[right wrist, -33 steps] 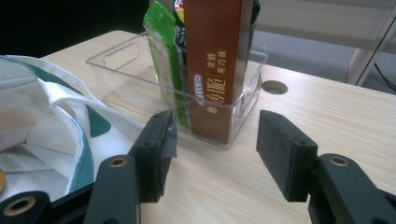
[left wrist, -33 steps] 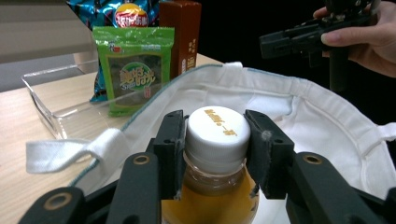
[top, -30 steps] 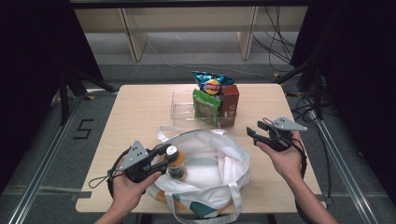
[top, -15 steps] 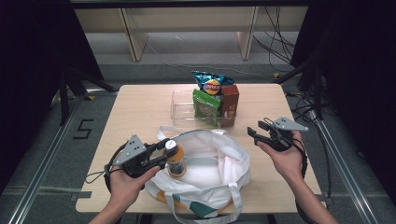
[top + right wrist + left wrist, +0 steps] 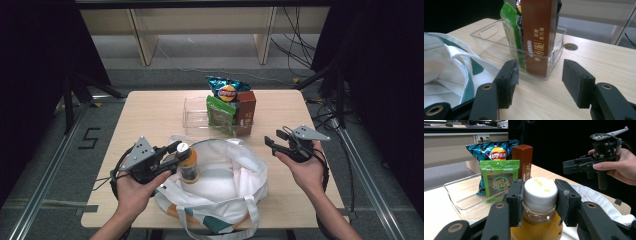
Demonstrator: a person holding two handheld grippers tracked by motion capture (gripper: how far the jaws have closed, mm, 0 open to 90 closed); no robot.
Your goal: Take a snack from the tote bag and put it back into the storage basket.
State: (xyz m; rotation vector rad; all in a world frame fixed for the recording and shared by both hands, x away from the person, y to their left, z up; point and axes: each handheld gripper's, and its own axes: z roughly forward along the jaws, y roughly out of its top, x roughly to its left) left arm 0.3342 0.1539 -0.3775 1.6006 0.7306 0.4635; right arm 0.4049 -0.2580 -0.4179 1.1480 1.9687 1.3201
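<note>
High view showed your left gripper (image 5: pixel 172 156) clamped on the bottle (image 5: pixel 189 165) at its cap, held just above the open bag (image 5: pixel 235 175); moving it to the bin (image 5: pixel 196 111) seemed not yet done. That bin already held chips (image 5: pixel 227 90), a green packet (image 5: pixel 220 114) and a brown box (image 5: pixel 246 109). Your right gripper (image 5: pixel 272 141) waited open, holding nothing.

The bottle (image 5: pixel 537 220) is showing amber-orange liquid under a white cap (image 5: pixel 539 188) with faint yellow print; the bag (image 5: pixel 227 185) is showing white cloth with dark green trim; the chip packet (image 5: pixel 492 151) is showing blue with a red-and-yellow logo; the snack pouch (image 5: pixel 499 178) is looking bright green; the box (image 5: pixel 539 35) is looking brown with white lettering; the table (image 5: pixel 150 115) is showing pale wood grain; both grippers' jaws are showing black.
</note>
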